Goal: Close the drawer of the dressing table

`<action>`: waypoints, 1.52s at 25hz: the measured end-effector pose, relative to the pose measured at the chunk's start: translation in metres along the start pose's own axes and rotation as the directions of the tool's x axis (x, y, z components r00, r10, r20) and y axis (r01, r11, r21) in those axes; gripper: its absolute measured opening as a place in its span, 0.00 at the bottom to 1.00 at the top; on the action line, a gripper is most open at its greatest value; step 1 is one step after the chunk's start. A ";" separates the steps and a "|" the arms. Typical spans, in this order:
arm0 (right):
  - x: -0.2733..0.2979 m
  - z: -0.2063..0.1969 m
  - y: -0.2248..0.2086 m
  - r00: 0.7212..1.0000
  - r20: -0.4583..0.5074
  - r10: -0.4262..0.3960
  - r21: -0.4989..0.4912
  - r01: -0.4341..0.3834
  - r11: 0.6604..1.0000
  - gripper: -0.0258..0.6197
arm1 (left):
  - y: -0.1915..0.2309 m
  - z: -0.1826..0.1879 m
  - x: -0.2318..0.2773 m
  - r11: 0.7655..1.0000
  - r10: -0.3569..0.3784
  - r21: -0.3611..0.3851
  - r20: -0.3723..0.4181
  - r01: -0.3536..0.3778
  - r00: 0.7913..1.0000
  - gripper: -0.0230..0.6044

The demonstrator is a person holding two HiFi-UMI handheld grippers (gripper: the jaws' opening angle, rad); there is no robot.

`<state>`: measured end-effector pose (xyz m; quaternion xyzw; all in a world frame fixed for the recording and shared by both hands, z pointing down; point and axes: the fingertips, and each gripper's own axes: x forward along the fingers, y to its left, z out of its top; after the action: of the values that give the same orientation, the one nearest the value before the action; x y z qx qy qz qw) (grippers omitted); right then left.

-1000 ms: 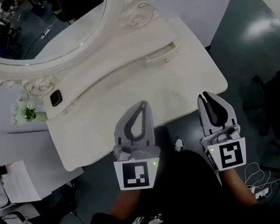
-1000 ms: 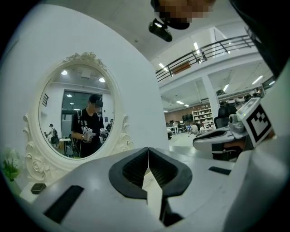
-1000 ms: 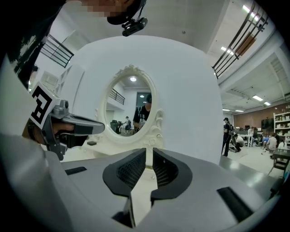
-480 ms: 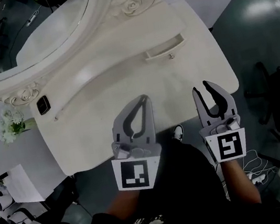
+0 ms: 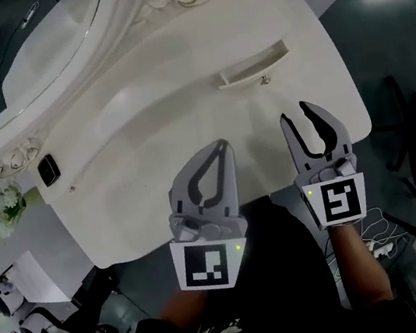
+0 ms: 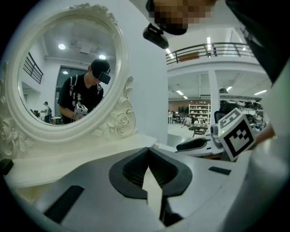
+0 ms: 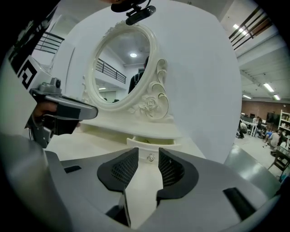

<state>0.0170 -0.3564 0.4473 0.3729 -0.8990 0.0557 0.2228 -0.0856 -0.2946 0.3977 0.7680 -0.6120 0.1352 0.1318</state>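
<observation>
Right gripper: the right gripper (image 5: 295, 117) is hanging over the near right edge of the tabletop with its jaws opening; a second ago they were pressed together, and nothing is between the pads.
Right gripper's aim: in the right gripper view the right gripper (image 7: 147, 165) is framing the knob (image 7: 150, 157) in the gap between its jaws, but the knob is lying well beyond the tips, untouched.
Left gripper: the left gripper (image 5: 223, 145) is staying clenched tip to tip, empty, over the near middle of the top; through its closed loop (image 6: 148, 154) only pale tabletop is showing.
Change: both grippers are sitting lower and closer to the dressing table (image 5: 147, 132) than a second ago, and the table is filling more of the head view.
Drawer: the drawer (image 5: 255, 67) is still standing pulled out at the far right of the top, its knob (image 5: 264, 79) facing the person, far of the right gripper and apart from it.
Meaning for the task: judging by this, the approach is under way and the push is not yet begun; the right gripper seems the likelier one to reach the drawer front.
Beyond: the mirror (image 5: 11, 28) is rising at the far left, with flowers (image 5: 2, 212) and a small dark object (image 5: 48, 170) at the left.
Writing: no brand or words are readable; the marker cubes (image 5: 344, 198) are showing only black-and-white squares.
</observation>
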 end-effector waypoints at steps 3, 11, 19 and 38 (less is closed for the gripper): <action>0.018 -0.006 -0.001 1.000 -0.009 -0.004 0.011 0.004 1.000 0.24 | 0.002 -0.007 0.009 1.000 -0.031 0.004 -0.025 0.031 0.999 0.04; 0.059 -0.020 -0.005 0.999 -0.037 0.002 0.018 -0.002 1.000 0.28 | 0.004 -0.015 0.034 0.995 -0.093 0.019 -0.059 0.094 0.994 0.04; 0.082 -0.036 -0.005 0.995 -0.088 0.051 0.088 -0.043 0.995 0.29 | 0.006 -0.024 0.044 0.993 -0.120 -0.003 -0.106 0.120 0.987 0.04; 0.093 -0.038 -0.005 0.990 -0.139 0.019 0.052 -0.012 0.999 0.18 | 0.024 -0.020 0.060 0.989 -0.141 -0.050 -0.077 0.137 0.987 0.04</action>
<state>-0.0238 -0.4099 0.5215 0.3668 -0.8823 0.1061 0.2751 -0.0967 -0.3467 0.4391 0.7996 -0.5539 0.1431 0.1824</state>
